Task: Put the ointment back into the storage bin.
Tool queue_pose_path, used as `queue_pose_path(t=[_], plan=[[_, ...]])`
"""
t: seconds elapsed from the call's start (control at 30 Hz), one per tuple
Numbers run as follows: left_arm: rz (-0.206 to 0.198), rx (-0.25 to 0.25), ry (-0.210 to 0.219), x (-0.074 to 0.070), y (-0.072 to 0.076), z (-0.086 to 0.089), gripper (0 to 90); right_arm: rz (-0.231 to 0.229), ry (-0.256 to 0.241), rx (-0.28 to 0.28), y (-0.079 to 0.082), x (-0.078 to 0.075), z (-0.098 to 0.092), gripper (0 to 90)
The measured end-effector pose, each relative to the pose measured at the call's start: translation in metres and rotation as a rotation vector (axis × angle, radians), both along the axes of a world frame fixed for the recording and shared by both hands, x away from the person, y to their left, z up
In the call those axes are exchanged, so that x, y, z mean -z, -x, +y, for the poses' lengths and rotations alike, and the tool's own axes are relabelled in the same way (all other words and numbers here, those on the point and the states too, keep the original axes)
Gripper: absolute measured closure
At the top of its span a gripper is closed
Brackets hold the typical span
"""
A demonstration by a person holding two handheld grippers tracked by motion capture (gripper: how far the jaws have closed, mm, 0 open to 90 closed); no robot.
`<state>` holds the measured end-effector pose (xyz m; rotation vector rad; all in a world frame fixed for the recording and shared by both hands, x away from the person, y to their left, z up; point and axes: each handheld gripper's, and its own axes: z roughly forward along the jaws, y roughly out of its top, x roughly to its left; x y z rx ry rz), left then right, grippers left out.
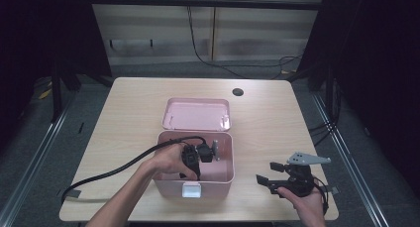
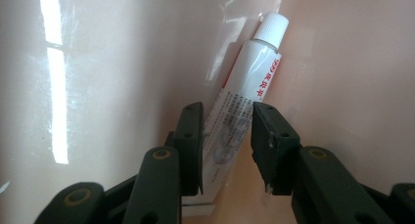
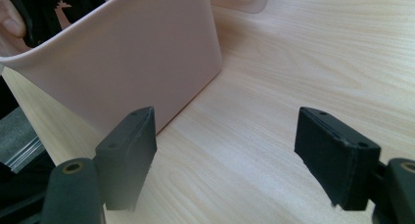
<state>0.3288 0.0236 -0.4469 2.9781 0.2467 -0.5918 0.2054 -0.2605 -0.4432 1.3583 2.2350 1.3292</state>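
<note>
High view: pink box stood open mid-table, lid lying behind it; left gripper reached down inside, right gripper rested on the table to the box's right.

Left gripper view: white tube leaned against the box wall, jaws straddling its lower body, narrowly parted.

Right gripper view: jaws spread wide, nothing between; box side just beside.

One pink box, one tube, two tools.
</note>
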Motion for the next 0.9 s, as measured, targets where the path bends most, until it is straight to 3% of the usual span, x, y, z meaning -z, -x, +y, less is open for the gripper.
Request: queue_pose_path(t=[0.33, 0.43, 0.63, 0.9], plan=[[-0.014, -0.032, 0.046, -0.015, -0.001, 0.004, 63.3, 0.002, 0.002, 0.004, 0.0, 0.0, 0.0, 22.7], [-0.019, -0.04, 0.078, -0.024, 0.001, 0.007, 63.1, 0.0, 0.002, 0.001, 0.0, 0.0, 0.0, 22.8], [-0.03, -0.07, 0.086, -0.029, 0.0, 0.01, 64.0, 0.0, 0.002, 0.002, 0.0, 0.0, 0.0, 22.8], [-0.029, -0.055, 0.11, -0.039, 0.002, 0.013, 62.1, -0.001, 0.001, 0.001, 0.0, 0.0, 0.0, 22.7]])
